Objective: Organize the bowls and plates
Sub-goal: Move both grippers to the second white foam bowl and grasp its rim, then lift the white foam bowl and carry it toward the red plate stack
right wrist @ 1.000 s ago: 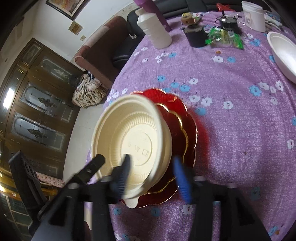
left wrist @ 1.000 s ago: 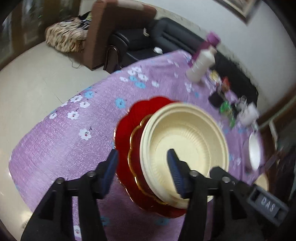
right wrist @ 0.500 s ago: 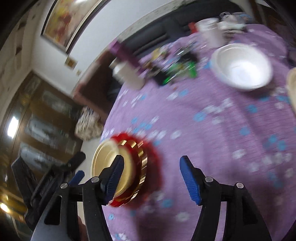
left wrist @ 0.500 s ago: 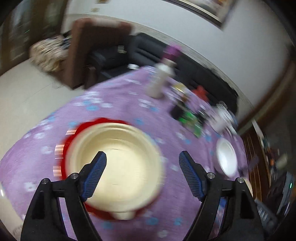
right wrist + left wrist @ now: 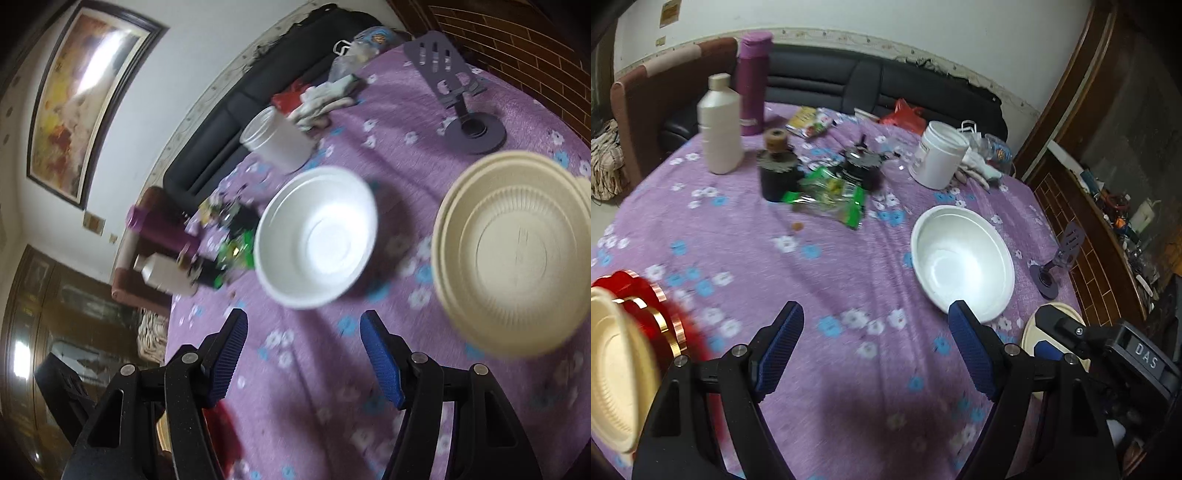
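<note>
1. Purple flowered cloth covers the counter (image 5: 849, 266), with a dark sofa (image 5: 849, 79) behind it.
2. Both grippers stand with jaws apart and nothing between them: the left gripper (image 5: 875, 347) has just been opening, and so has the right gripper (image 5: 303, 354).
3. Ahead of the right gripper's jaws sits the white bowl (image 5: 317, 236); the cream bowls (image 5: 517, 254), seemingly two nested, lie further right.
4. Left of the left gripper's jaws, blurred, a cream bowl (image 5: 613, 369) rests on red plates (image 5: 646, 295).

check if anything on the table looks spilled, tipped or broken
Nothing stands out. The white bowl and cream bowls sit upright and empty, the bottle and tub stand upright, and nothing looks spilled on the cloth.
</note>
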Demonstrator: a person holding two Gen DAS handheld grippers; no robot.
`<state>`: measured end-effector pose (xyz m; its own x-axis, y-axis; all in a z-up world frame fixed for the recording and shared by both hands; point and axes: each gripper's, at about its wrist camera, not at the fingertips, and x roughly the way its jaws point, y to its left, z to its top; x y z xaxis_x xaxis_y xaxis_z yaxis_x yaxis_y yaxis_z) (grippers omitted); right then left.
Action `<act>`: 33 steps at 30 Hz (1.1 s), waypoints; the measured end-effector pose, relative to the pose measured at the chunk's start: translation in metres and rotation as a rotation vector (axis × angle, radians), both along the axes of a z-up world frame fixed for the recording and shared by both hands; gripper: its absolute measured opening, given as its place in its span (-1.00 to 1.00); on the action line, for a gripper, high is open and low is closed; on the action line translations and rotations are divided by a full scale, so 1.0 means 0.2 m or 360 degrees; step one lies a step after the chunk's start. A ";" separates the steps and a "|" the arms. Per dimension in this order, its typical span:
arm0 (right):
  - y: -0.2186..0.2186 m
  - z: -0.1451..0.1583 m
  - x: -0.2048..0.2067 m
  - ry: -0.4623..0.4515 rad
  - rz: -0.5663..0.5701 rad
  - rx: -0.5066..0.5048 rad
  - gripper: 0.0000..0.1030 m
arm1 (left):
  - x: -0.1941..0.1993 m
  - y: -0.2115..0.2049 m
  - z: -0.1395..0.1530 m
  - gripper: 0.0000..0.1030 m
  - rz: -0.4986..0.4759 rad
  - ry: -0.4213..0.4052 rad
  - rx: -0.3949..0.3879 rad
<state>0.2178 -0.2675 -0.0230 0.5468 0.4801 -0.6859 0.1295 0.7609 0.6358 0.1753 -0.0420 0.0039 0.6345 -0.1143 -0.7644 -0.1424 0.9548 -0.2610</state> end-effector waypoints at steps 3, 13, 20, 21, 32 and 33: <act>-0.03 -0.05 0.10 0.0029 -0.0020 0.0001 0.29 | 0.12 -0.06 -0.05 0.57 0.0006 0.0037 0.0020; -0.03 -0.19 0.29 0.0094 -0.0064 -0.0120 0.24 | 0.36 -0.20 -0.20 0.57 0.0001 0.0057 0.0110; -0.01 -0.27 0.37 0.0144 -0.0122 -0.0170 0.15 | 0.47 -0.23 -0.29 0.50 0.0026 0.0100 0.0139; -0.01 -0.28 0.38 0.0149 -0.0129 -0.0174 0.15 | 0.48 -0.23 -0.31 0.44 0.0035 0.0105 0.0138; 0.02 -0.28 0.26 0.0165 -0.0107 -0.0201 -0.85 | 0.39 -0.24 -0.29 -0.80 -0.0118 0.0159 0.0214; 0.02 -0.26 0.22 0.0151 -0.0103 -0.0196 -0.85 | 0.34 -0.23 -0.27 -0.80 -0.0119 0.0145 0.0220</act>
<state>0.2617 -0.2625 -0.0748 0.5039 0.3549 -0.7875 0.2358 0.8205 0.5207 0.2443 -0.0881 -0.0498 0.5557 -0.0484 -0.8299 -0.0868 0.9895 -0.1158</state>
